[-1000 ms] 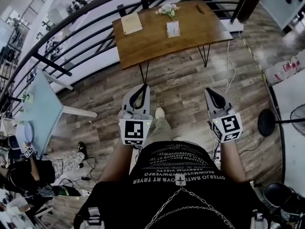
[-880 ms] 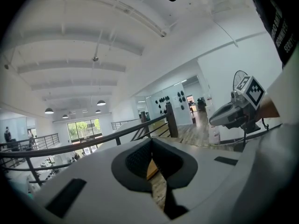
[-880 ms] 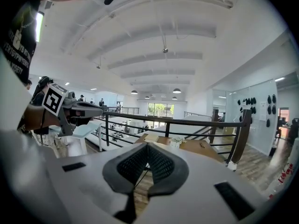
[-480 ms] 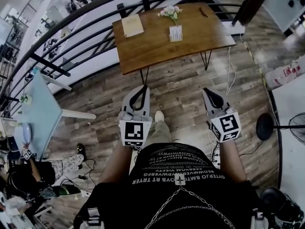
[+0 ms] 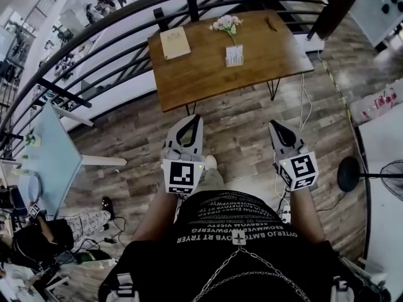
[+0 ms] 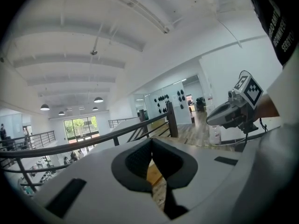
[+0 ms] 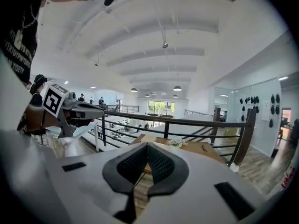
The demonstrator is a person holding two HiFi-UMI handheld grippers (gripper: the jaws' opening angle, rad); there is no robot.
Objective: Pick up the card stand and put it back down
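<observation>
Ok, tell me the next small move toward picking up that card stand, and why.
Probably a step forward to the wooden table. The card stand sits on it near the flowers, well ahead of both grippers, which hang over the floor. The left gripper and right gripper are both shut and empty, so neither is placed or ready to grasp yet.
</observation>
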